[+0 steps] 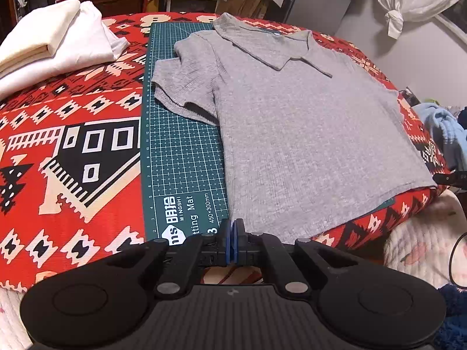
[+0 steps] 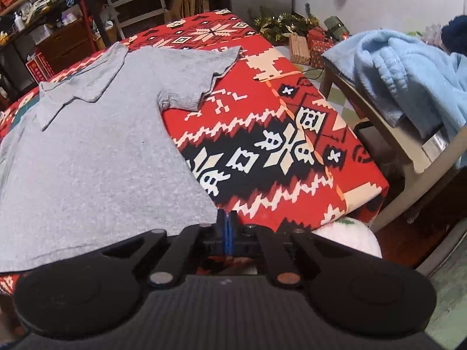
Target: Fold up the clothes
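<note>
Shirt (image 1: 292, 134) lies flat; both tongs (image 1: 232, 227) (image 2: 227, 218) closed at its hem.

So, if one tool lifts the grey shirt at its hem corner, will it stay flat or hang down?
The grey shirt looks thin and crinkled, so it will probably hang limp. The spread collar likely flops over.

Green cutting mat (image 1: 181, 157) mostly hidden beneath the grey shirt (image 1: 306, 134), its printed label partly covered by the left gripper (image 1: 232, 227); shirt's right sleeve out of frame.
</note>
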